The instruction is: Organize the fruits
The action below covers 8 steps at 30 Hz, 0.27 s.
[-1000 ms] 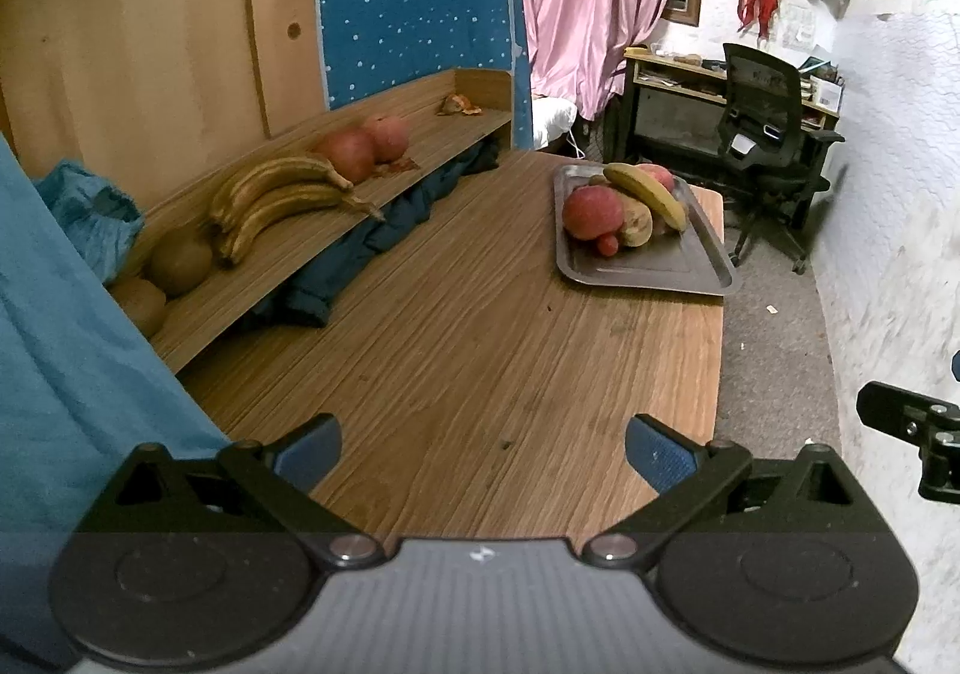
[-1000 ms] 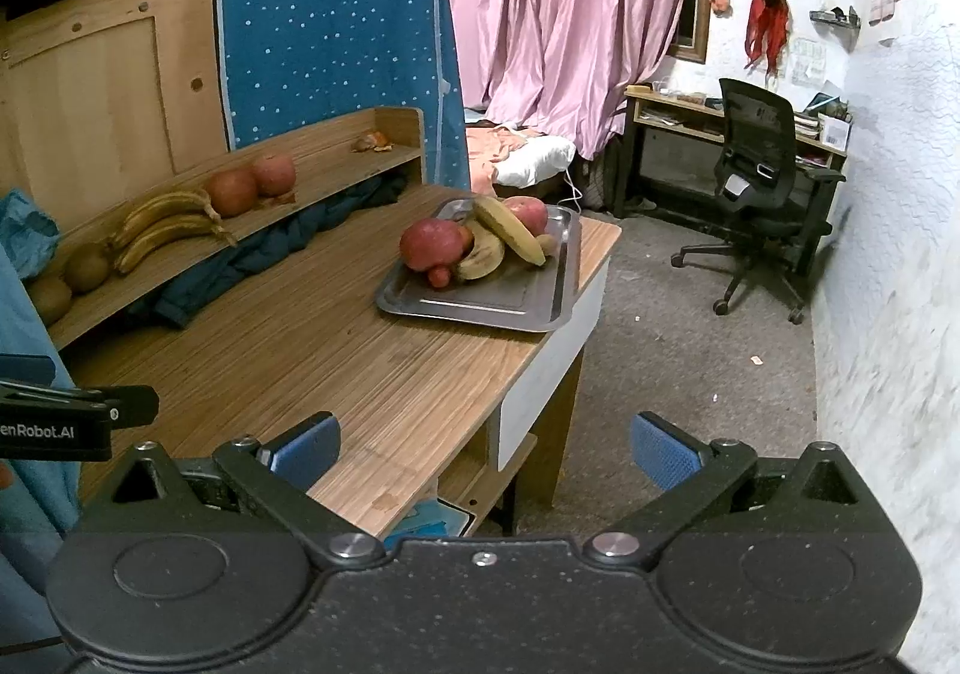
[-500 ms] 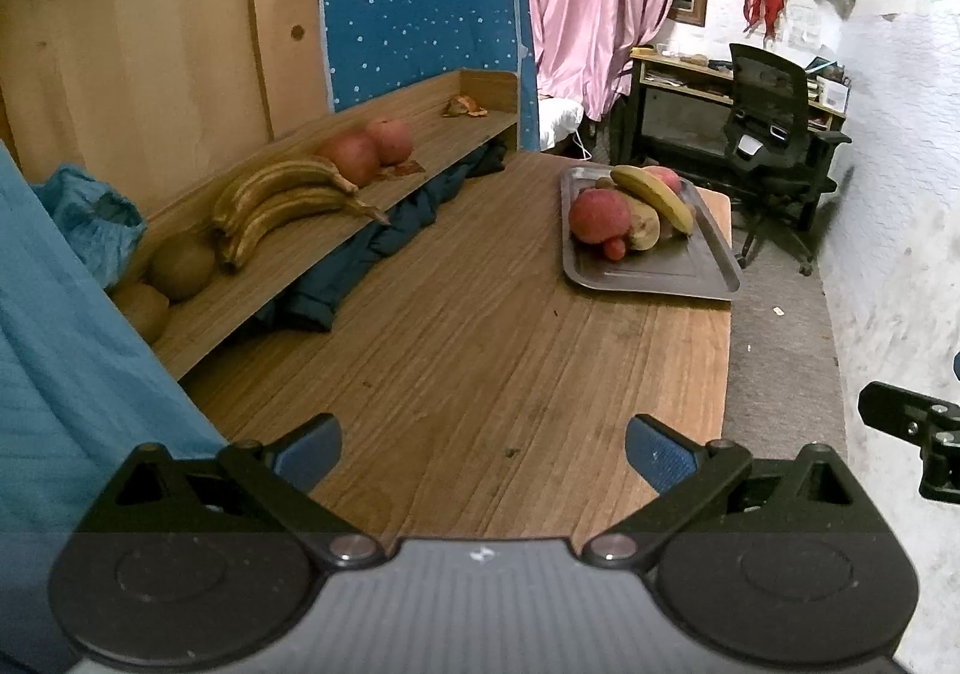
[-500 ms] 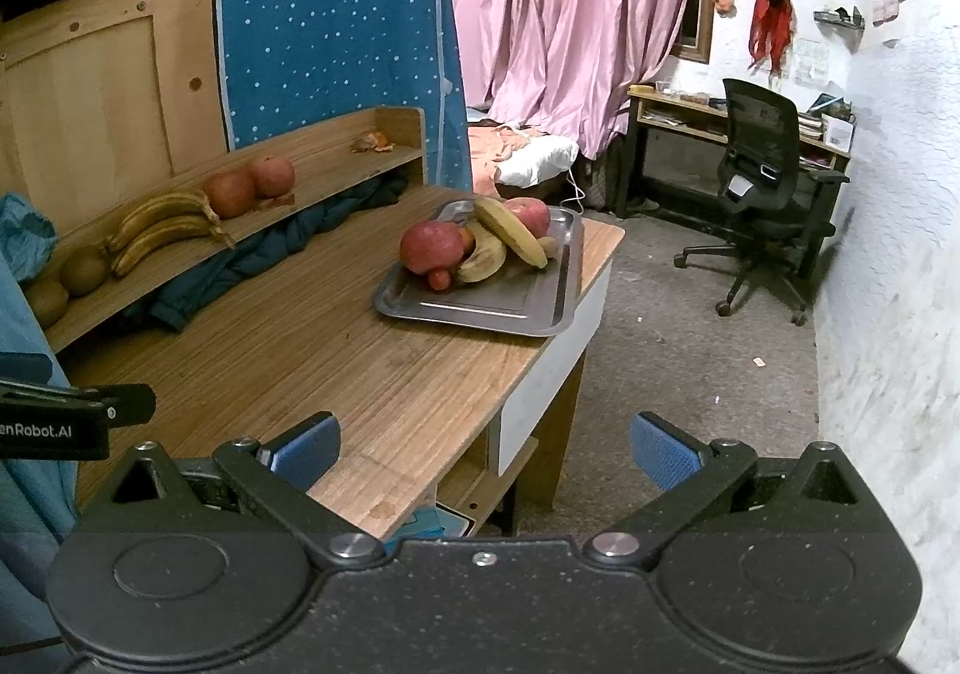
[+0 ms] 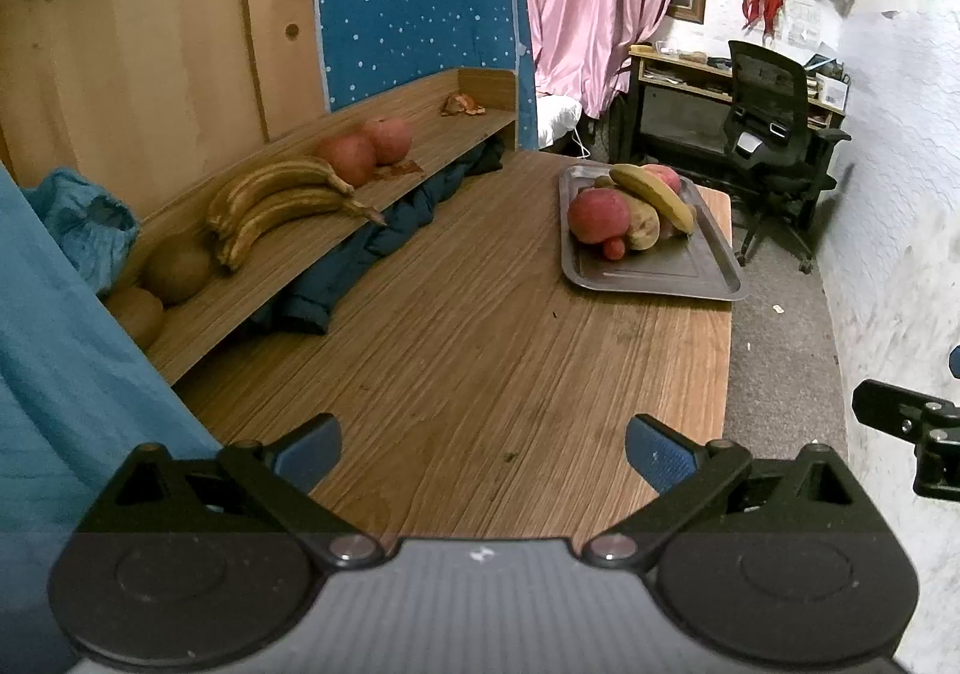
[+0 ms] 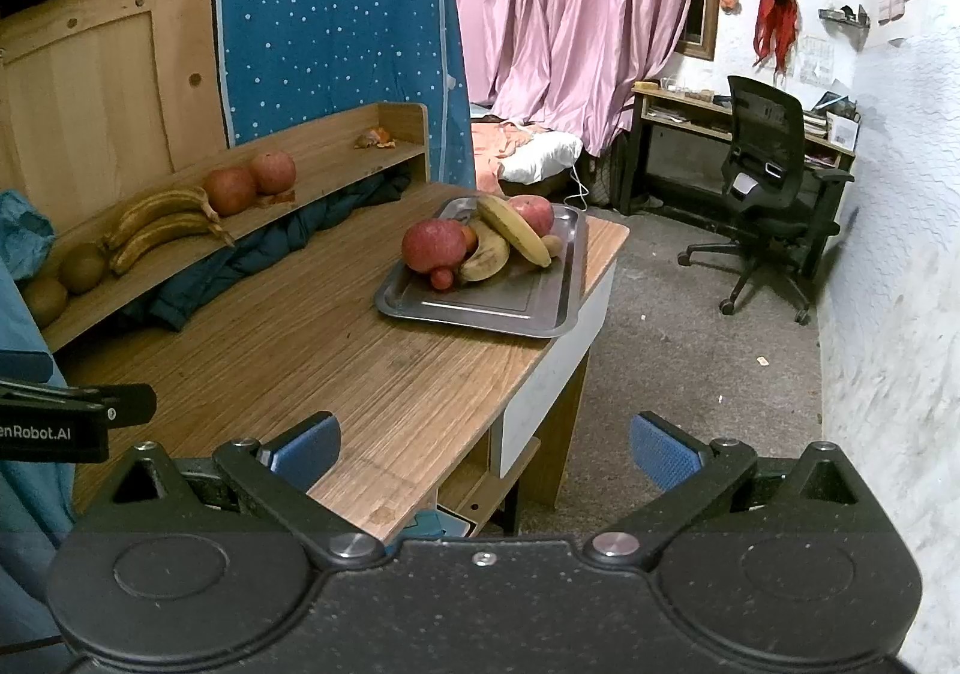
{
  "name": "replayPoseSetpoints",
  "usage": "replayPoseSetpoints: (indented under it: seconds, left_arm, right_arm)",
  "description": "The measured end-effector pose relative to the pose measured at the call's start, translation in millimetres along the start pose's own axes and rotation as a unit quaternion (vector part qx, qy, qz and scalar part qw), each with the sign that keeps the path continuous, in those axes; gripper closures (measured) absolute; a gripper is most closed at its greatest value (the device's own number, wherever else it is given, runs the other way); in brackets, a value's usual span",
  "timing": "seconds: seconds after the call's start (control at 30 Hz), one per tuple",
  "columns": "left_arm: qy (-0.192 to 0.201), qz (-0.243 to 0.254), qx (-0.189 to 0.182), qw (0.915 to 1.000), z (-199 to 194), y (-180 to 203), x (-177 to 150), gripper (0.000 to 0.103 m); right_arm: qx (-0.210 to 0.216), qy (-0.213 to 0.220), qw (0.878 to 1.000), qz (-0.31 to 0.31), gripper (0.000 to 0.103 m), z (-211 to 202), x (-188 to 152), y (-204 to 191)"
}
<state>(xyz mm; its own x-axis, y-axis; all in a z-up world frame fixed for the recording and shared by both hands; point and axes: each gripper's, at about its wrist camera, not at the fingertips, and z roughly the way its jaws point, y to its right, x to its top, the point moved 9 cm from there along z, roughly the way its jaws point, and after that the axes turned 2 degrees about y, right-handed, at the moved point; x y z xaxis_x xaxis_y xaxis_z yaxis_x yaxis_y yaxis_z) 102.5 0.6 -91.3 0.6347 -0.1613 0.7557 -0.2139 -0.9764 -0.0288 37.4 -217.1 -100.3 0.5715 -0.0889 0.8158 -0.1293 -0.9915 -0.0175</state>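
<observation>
A metal tray [image 5: 660, 278] [image 6: 480, 308] at the table's far right end holds a heap of fruit: a red pomegranate [image 5: 597, 215] [image 6: 433, 245], bananas [image 5: 654, 194] [image 6: 513, 230], a red apple [image 6: 534, 211] and a small red fruit [image 6: 441, 278]. On the wooden shelf [image 5: 312, 254] [image 6: 180, 266] along the wall lie two bananas [image 5: 276, 200] [image 6: 162, 224], two red pomegranates [image 5: 366, 149] [image 6: 249, 182] and brown kiwis [image 5: 174, 269] [image 6: 81, 266]. My left gripper [image 5: 483, 449] hangs open over the near tabletop. My right gripper [image 6: 485, 449] stands open past the table's near right corner. Both hold nothing.
Dark blue cloth [image 5: 384, 236] is stuffed under the shelf. Teal fabric [image 5: 54, 362] fills the left edge. Peel scraps [image 5: 462, 104] lie at the shelf's far end. A black office chair [image 6: 774, 182] and a desk [image 6: 678, 134] stand beyond the table on grey carpet [image 6: 678, 362].
Both views have shifted slightly; the tray and shelf fruit sit a touch lower and nearer in frame. Both grippers stay open and empty.
</observation>
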Motion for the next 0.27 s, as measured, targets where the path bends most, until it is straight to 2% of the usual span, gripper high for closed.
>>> replayPoseSetpoints:
  seconds: [0.27]
  left_arm:
    - [0.000, 0.000, 0.002, 1.0000, 1.4, -0.3, 0.5, 0.000]
  right_arm:
    - [0.001, -0.001, 1.000, -0.001, 0.001, 2.0, -0.1, 1.1]
